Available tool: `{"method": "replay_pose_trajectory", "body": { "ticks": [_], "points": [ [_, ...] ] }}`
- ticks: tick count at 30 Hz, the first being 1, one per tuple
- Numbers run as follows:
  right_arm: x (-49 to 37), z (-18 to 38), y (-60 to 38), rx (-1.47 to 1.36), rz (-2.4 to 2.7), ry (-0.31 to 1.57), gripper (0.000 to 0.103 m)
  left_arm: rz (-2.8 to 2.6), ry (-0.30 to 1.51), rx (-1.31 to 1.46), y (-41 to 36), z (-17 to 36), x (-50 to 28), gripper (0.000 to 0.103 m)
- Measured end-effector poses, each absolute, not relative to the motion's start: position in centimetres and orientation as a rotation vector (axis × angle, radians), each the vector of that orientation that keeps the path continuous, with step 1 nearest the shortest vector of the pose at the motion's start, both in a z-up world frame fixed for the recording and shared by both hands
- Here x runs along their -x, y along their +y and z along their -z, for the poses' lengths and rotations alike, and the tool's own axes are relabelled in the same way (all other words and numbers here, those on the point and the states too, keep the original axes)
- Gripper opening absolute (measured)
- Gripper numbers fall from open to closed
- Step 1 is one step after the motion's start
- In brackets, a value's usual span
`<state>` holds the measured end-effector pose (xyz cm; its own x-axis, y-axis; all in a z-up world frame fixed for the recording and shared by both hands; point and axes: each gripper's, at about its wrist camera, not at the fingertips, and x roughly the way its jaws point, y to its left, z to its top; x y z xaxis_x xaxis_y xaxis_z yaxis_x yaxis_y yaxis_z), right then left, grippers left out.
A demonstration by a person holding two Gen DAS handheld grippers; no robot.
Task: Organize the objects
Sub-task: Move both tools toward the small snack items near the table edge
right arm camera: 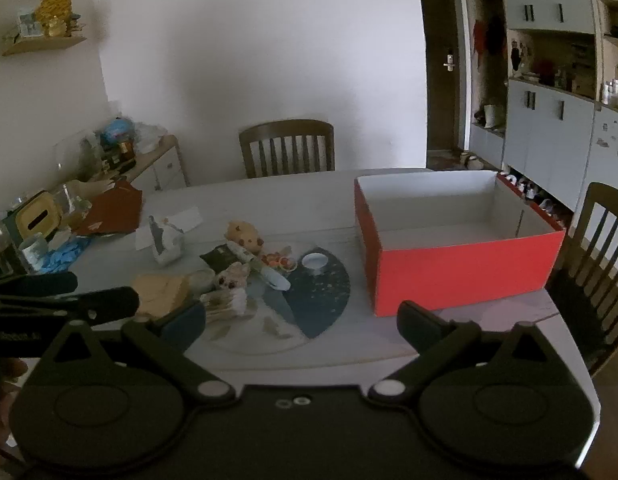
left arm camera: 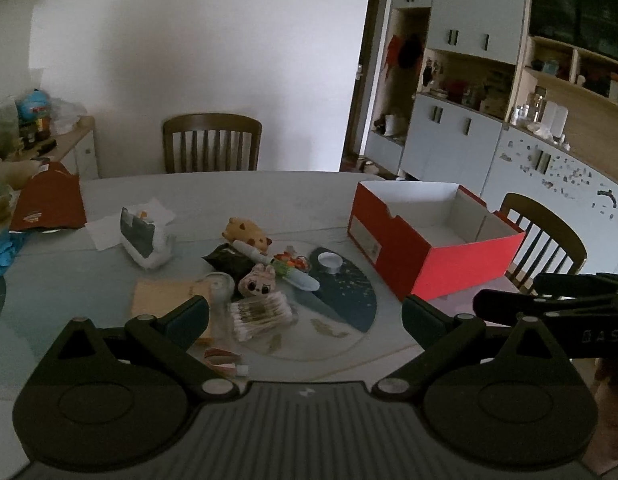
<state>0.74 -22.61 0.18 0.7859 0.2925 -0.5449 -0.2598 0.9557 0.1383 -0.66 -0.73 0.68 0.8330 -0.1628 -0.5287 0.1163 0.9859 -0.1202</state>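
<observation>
One red box open-topped, nothing inside | left claw wide | right claw wide

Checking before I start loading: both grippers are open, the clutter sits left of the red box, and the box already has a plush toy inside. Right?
Not quite. The red box is empty; the right wrist view shows its bare white interior. The bunny plush sits in the clutter. Left gripper and right gripper are open.
</observation>
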Motion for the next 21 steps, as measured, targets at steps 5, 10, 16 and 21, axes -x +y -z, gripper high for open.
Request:
{"method": "replay_pose_trajectory", "body": {
  "ticks": [5,10,16,21],
  "points": [
    [-0.8,-0.1,-22.2,-0.053,-0.309,0.599,0.101,0.163,0.568,0.077,-0.7,-0.6,0.6,0.103],
    [-1.0,0.0,-21.6,-0.045,-0.316,0.609,0.1,0.159,0.571,0.081,-0.4,-0.5,0.6,0.103],
    [-2.2,0.7,-20.6,-0.037,-0.322,0.639,0.1,0.158,0.585,0.081,0.8,0.0,0.0,0.103],
    [-3.7,2.3,-19.1,-0.018,-0.322,0.679,0.098,0.121,0.62,0.067,2.5,2.0,-1.1,0.103]
  ]
}}
